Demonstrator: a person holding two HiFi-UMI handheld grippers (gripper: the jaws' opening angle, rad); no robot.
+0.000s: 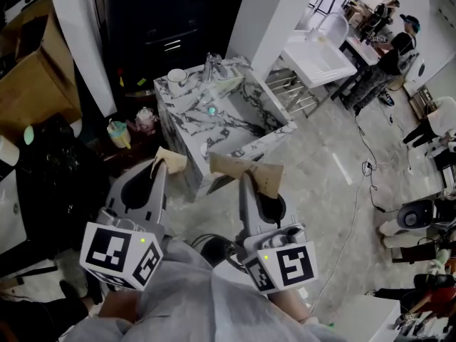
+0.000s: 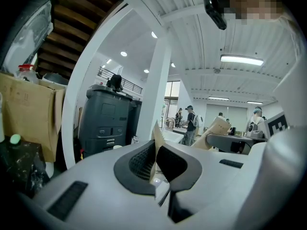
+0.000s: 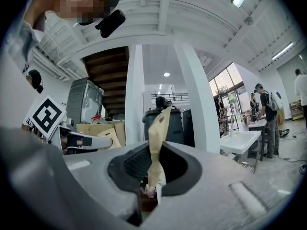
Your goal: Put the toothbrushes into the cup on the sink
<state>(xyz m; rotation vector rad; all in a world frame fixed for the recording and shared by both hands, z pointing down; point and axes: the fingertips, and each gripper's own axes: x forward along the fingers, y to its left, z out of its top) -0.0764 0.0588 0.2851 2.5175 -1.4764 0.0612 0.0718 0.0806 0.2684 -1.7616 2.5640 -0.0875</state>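
Observation:
A marble sink (image 1: 235, 123) stands ahead of me, with a white cup (image 1: 177, 76) on its back left corner beside the tap (image 1: 213, 66). My left gripper (image 1: 158, 167) is shut on a tan paper packet (image 1: 172, 159) and hangs short of the sink's near left corner. In the left gripper view the packet (image 2: 156, 134) shows edge-on between the pads (image 2: 142, 160). My right gripper (image 1: 246, 182) is shut on a second, longer tan packet (image 1: 247, 170) near the sink's front edge. That packet (image 3: 157, 137) stands upright between its jaws. I cannot see what is inside either packet.
A white basin on a metal frame (image 1: 318, 57) stands at the right behind a white pillar (image 1: 265, 13). People (image 1: 388, 52) stand beyond it. Cardboard boxes (image 1: 28, 77) and black bags (image 1: 44, 168) fill the left. Cables (image 1: 365, 168) trail over the floor. A grey printer (image 2: 108, 122) stands farther back.

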